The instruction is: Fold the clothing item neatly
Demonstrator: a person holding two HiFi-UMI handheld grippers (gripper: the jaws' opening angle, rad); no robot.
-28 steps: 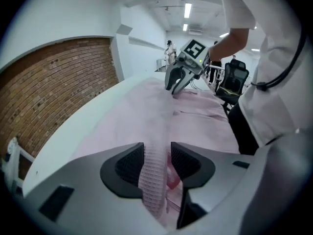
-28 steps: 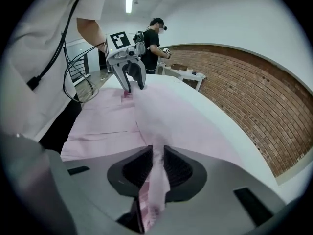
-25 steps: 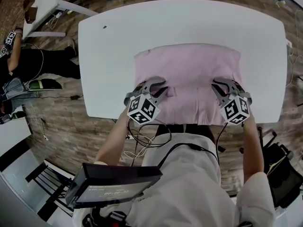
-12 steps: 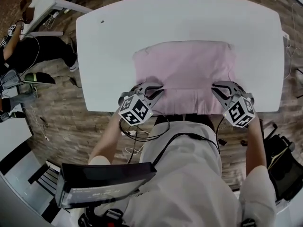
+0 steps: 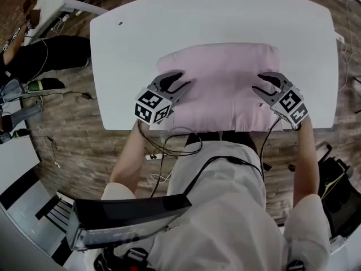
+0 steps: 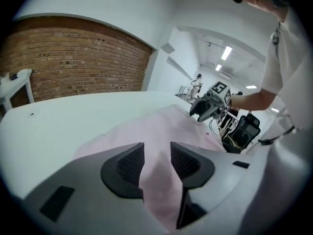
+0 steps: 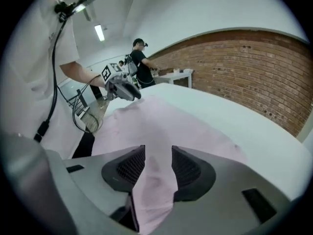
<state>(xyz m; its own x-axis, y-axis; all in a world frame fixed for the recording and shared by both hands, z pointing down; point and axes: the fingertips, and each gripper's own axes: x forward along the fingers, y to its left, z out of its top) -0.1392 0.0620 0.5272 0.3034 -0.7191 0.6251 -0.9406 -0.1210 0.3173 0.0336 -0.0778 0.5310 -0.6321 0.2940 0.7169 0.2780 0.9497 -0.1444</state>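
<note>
A pink garment (image 5: 220, 83) lies flat on a white table (image 5: 130, 49), its long axis running left to right along the near edge. The left gripper (image 5: 183, 79) is over its near left corner and the right gripper (image 5: 256, 82) over its near right corner, each equally close to its own end. Both point away from the person across the cloth. Their jaws have just been opening and stand wide, with cloth showing in the gaps but not pinched. A second ago both sat nearer the table's edge.

The folded cloth garment (image 5: 223, 81) is pale pink, the rounded table (image 5: 214, 21) white, the wooden plank floor (image 5: 73, 134) streaky brown.
</note>
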